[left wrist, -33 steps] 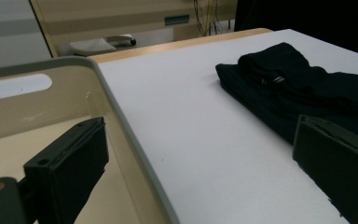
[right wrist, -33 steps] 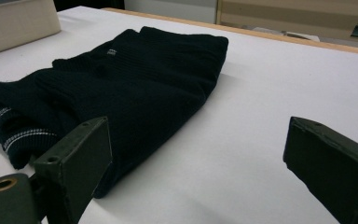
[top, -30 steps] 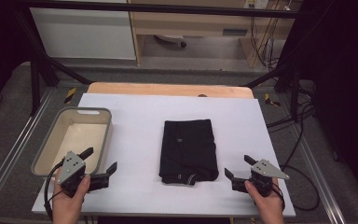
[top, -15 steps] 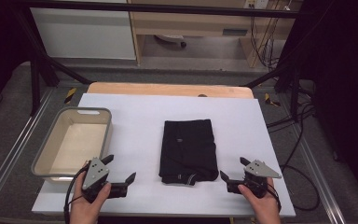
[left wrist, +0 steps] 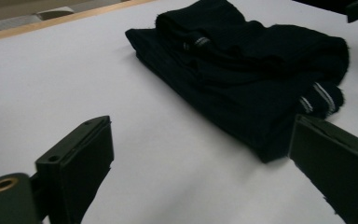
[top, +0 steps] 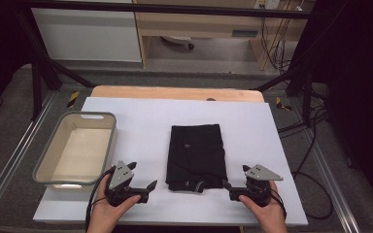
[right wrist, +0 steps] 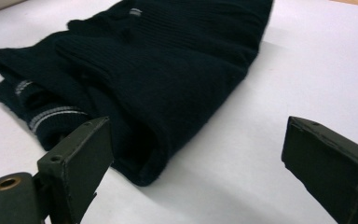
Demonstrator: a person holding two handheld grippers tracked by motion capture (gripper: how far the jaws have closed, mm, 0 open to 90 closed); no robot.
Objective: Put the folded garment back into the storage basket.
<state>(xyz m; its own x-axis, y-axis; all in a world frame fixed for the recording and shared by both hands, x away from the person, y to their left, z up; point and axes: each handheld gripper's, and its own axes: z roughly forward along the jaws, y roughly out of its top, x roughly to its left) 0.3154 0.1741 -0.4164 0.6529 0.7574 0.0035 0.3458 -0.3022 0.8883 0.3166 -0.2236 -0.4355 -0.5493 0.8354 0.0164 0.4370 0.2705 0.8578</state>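
Left claw [top: 143,187]: jaws wide apart, holding nothing; it sits low over the table near the front edge, pointing right toward the garment.
Right claw [top: 227,187]: jaws also wide and empty; it sits low at the front right, pointing left at the garment's near right corner.
Why held so: the two claws flank the near end of the garment from either side with jaws spread, which looks like a set-up for gripping its two front corners together.
Folded black garment [top: 196,157]: lies flat in the middle of the table, long side running near to far; it has thin pale stripes at the cuffs on its near end.
Garment relative to left claw: to the right of it and apart; in the left gripper view its near corner [left wrist: 270,140] lies just beyond the jaws, not yet between them.
Garment relative to right claw: just to the left, close; in the right gripper view the near corner [right wrist: 144,163] lies just ahead of the gap, beside one jaw.
White table [top: 141,126]: bare around the garment.
Grey bin [top: 43,165]: on the left, empty, beyond the left claw.
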